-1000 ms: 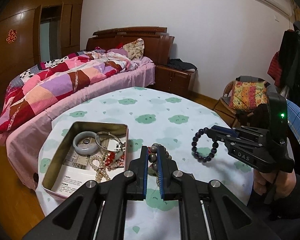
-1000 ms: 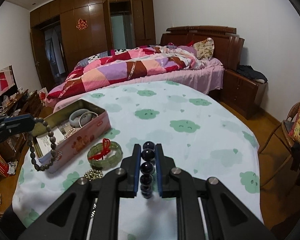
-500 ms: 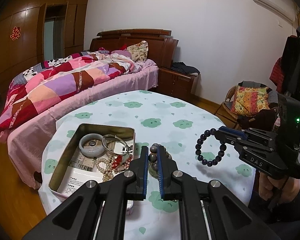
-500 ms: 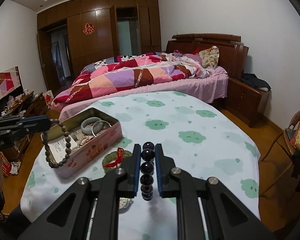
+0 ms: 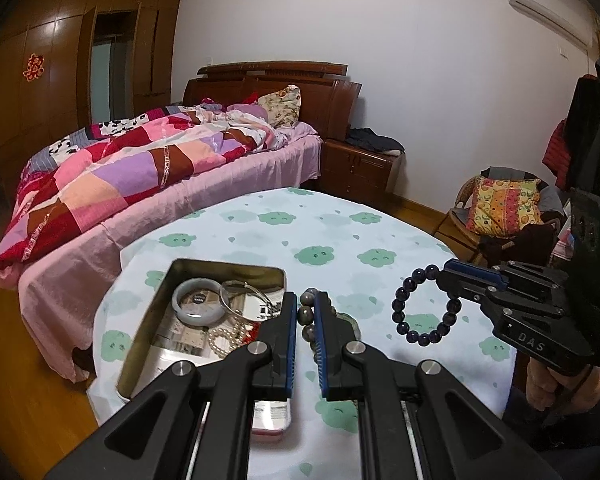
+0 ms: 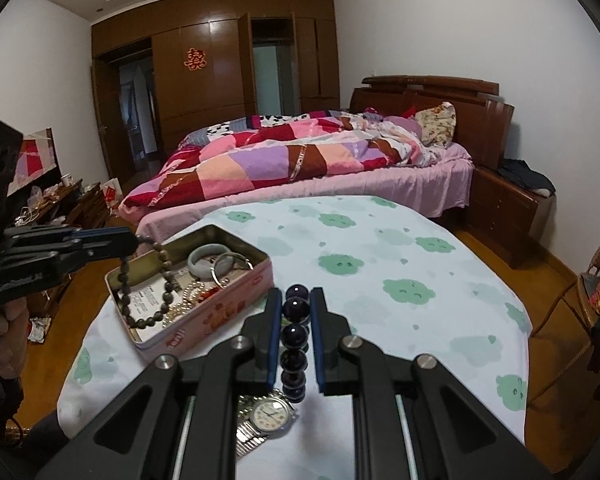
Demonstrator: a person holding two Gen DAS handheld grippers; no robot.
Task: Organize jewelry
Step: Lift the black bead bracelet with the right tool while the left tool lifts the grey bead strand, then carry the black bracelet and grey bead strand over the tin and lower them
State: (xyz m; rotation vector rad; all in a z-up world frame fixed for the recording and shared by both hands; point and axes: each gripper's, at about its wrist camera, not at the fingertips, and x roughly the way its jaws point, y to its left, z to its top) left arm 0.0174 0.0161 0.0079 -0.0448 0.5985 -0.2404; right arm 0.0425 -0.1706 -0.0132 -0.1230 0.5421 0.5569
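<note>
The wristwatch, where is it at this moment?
In the right wrist view, the wristwatch lies on the tablecloth under the right tongs, below the dark bead bracelet and right of the tin box.

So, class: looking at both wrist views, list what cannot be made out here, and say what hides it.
- Tin, left wrist view: its near end is hidden behind the left tool.
- Watch, right wrist view: most of its strap is covered by the right tool.
- Printed papers in the tin: text too small to read.
- Brown bead bracelet, left wrist view: mostly hidden by the tool holding it.
</note>
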